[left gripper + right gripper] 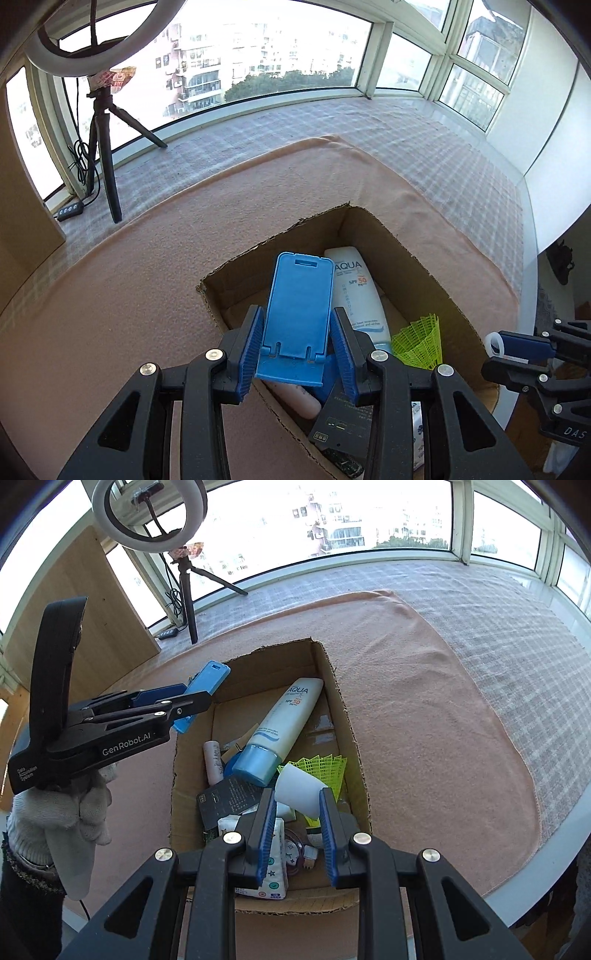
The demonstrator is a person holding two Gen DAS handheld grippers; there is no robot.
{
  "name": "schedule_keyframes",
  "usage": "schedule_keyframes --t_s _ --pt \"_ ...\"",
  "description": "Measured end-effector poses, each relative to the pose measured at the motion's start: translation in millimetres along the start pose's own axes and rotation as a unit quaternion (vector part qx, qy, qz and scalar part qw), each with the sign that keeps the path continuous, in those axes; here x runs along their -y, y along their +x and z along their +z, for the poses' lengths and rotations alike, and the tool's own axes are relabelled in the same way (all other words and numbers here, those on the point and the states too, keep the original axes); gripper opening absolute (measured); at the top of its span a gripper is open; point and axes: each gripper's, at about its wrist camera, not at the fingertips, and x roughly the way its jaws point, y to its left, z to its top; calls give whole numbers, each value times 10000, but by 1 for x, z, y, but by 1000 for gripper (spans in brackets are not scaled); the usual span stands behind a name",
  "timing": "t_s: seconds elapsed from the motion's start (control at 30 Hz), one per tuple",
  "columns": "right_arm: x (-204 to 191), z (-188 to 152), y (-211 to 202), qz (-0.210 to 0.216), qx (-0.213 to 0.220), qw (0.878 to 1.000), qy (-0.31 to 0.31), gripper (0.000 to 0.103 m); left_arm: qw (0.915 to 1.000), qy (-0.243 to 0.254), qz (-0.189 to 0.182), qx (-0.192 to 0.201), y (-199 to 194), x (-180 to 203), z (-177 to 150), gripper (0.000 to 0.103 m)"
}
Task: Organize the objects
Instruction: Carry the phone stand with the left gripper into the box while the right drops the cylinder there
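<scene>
My left gripper (297, 341) is shut on a blue plastic phone stand (298, 314) and holds it above the left side of an open cardboard box (417, 258). The stand (205, 686) and left gripper (192, 701) also show in the right wrist view. My right gripper (297, 808) is shut on a small white cup-shaped object (301, 788) over the box's near end (364, 786). Inside the box lie a white AQUA sunscreen tube (286, 720), a yellow-green shuttlecock (325, 768), a pink tube (212, 762), a dark card (227, 797) and a tissue pack (273, 867).
The box sits on a peach cloth (424, 709) over a checked cover (517, 627) on a window ledge. A ring light on a black tripod (186, 590) stands at the back left with its cable and remote. A wooden panel (92, 602) stands at the left.
</scene>
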Motion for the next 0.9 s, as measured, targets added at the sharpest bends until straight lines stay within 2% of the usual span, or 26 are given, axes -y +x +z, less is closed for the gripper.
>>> schedule_keyframes --t_s 0.03,0.07,0.13,0.23,0.6,0.9 --pt "0 0 0 15 23 10000 -27 27 10000 28 -45 -13 1 3 0 41" --pt "0 1 -1 26 62 10000 -63 31 10000 38 -31 7 2 5 1 46" --pt "-2 1 -3 -13 135 9998 -140 45 10000 10 -36 39 1 6 3 58" --pt "-3 2 -7 -29 252 9995 -207 53 10000 -67 1 34 2 6 4 60" --pt "-5 3 -6 -15 259 9995 -153 54 9997 -213 99 101 -13 -7 -2 60" --pt "-24 0 -12 60 314 9993 -200 54 9985 -387 296 248 -49 -26 -21 60"
